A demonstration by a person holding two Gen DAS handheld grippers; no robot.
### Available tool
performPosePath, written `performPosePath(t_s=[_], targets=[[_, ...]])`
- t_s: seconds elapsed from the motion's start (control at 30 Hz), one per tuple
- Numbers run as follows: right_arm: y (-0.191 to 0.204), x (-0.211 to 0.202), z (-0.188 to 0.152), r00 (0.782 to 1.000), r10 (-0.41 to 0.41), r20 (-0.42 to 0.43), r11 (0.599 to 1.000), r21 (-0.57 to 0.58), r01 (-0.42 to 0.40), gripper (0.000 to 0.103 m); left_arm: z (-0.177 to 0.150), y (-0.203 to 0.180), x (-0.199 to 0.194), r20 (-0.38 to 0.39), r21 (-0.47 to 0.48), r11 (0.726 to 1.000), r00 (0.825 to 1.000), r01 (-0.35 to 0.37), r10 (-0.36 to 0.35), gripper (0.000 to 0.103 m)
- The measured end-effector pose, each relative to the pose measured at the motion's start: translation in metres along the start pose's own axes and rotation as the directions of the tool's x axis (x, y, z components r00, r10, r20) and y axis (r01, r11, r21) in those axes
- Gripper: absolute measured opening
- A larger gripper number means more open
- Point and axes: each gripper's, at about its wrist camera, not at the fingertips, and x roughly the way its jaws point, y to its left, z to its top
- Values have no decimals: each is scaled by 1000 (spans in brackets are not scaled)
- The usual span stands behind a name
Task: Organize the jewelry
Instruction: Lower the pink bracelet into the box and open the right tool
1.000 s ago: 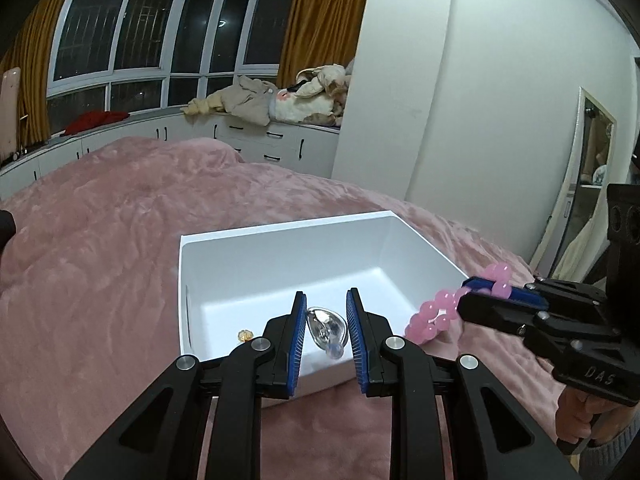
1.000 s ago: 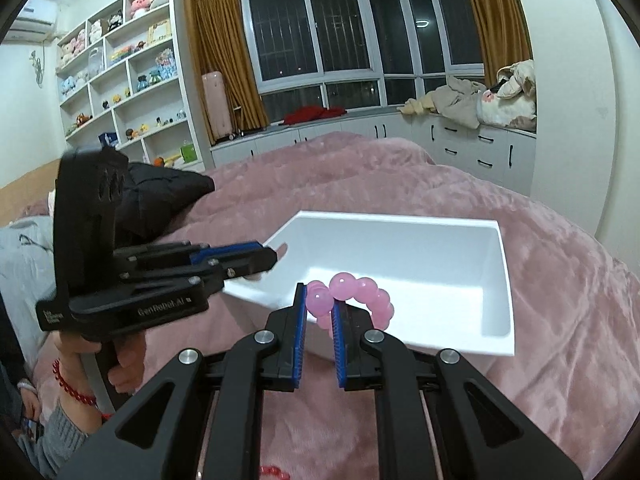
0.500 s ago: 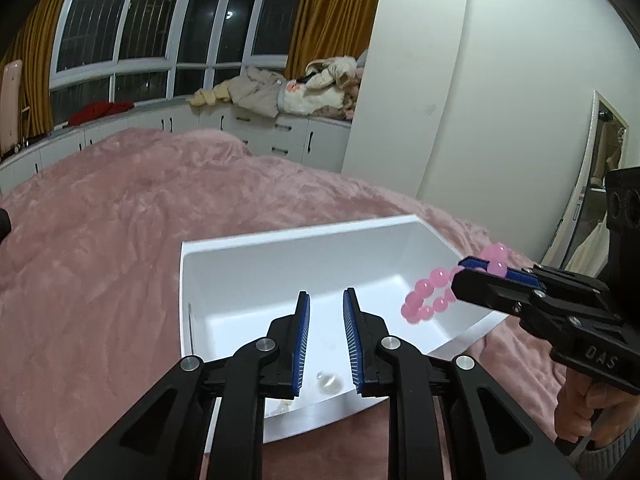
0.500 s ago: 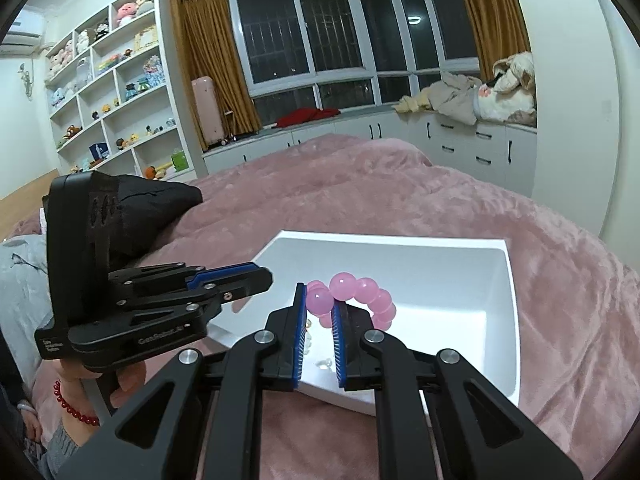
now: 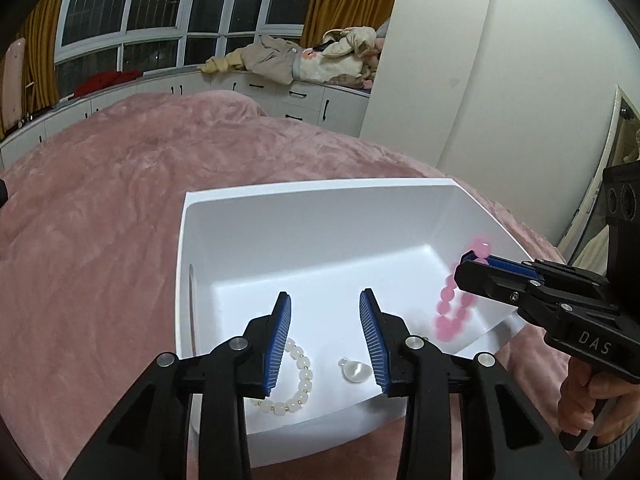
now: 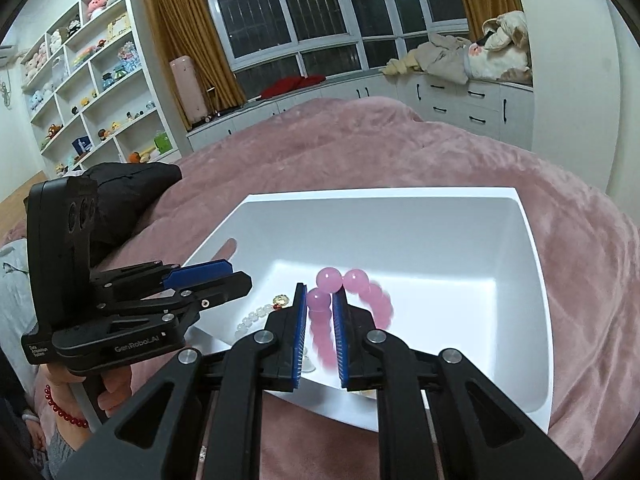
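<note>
A white bin [image 5: 304, 208] [image 6: 532, 280] sits on the pink bedspread. My right gripper [image 6: 320, 316] is shut on a pink bead bracelet [image 6: 352, 280], which hangs blurred over the bin's inside; it also shows in the left wrist view [image 5: 452, 312]. My left gripper [image 5: 325, 338] is open and empty over the bin's near edge. On the bin floor lie a white bead bracelet [image 5: 298, 380], a clear teardrop pendant [image 5: 354, 372] and a small gold piece [image 6: 281, 300].
The pink bedspread [image 5: 100, 220] surrounds the bin. White cabinets with piled clothes [image 5: 304, 60] stand under the windows. A white wall [image 5: 500, 80] is to the right. Shelves with toys [image 6: 80, 92] stand at the left of the right wrist view.
My left gripper has opened wider and come over the bin. My right gripper has carried the pink bracelet lower into the bin, and it now swings.
</note>
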Motion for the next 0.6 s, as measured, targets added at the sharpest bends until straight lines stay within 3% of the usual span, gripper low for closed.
performPosePath(t_s=[0.13,0.27,0.37,0.6], targets=[[-2,-3,0,1000,-11,-1,1000,8,11,18,-2,-3,1,5,8,1000,1000,-15,15,53],[0,-15,-2,999,-10,40,1000,9,9,68,-5,-10,-5,36,18,999,999,-28,27,73],[2,-27,-1,998,-11,62,1000,6,11,80,-7,-18,-6,32,30,999,999,-24,23,75],[2,-60,-1,994,-20,103,1000,-6,21,92,-12,-34,-19,49,63,998,999,-25,22,82]])
